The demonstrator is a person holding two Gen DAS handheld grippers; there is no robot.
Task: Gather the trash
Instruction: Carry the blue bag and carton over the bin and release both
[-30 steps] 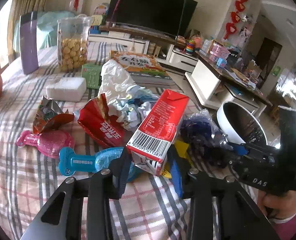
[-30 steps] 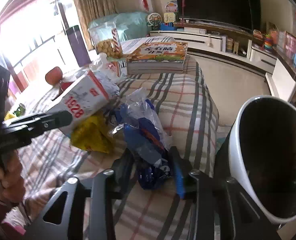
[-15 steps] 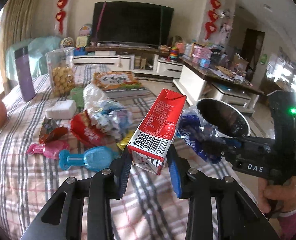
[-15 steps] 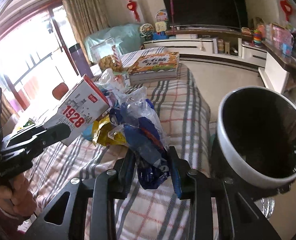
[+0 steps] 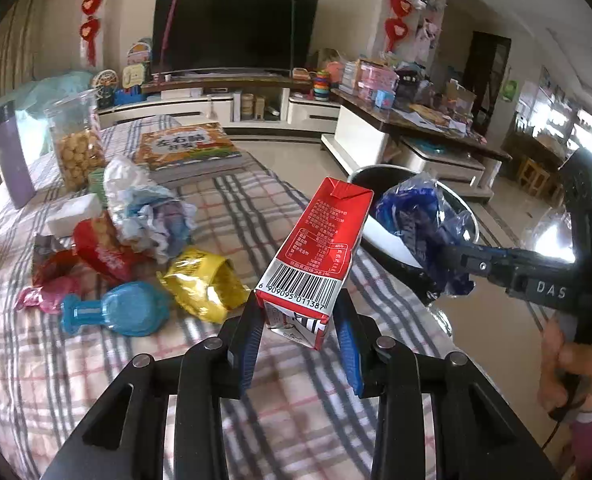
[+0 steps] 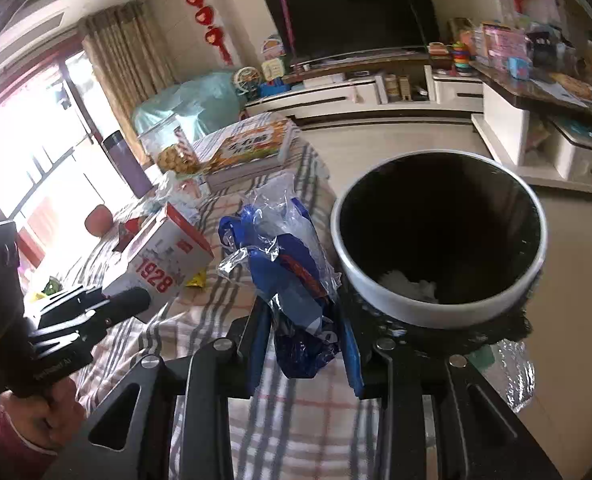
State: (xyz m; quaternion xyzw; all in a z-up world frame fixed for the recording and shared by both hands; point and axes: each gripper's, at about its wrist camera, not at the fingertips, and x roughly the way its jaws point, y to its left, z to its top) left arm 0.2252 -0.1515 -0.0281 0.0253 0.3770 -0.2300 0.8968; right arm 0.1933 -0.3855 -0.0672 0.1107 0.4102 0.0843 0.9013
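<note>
My left gripper (image 5: 298, 320) is shut on a red and white drink carton (image 5: 320, 252) and holds it above the checked tablecloth; the carton also shows in the right wrist view (image 6: 163, 264). My right gripper (image 6: 302, 328) is shut on a crumpled blue plastic bag (image 6: 291, 276), held beside the rim of a round bin (image 6: 436, 312) with a dark inside and white rim. The bag (image 5: 420, 224) hangs in front of the bin (image 5: 384, 240) in the left wrist view. Something white lies at the bin's bottom (image 6: 408, 284).
On the table lie a yellow wrapper (image 5: 207, 280), a blue plastic toy (image 5: 115, 312), red wrappers (image 5: 99, 252), crumpled paper (image 5: 151, 216), a book (image 5: 187, 148), a cookie jar (image 5: 77, 148) and a purple bottle (image 5: 9, 156). The bin stands off the table's right edge.
Both grippers have lifted their loads off the table and moved right toward the bin. The yellow wrapper under the carton is now uncovered.
</note>
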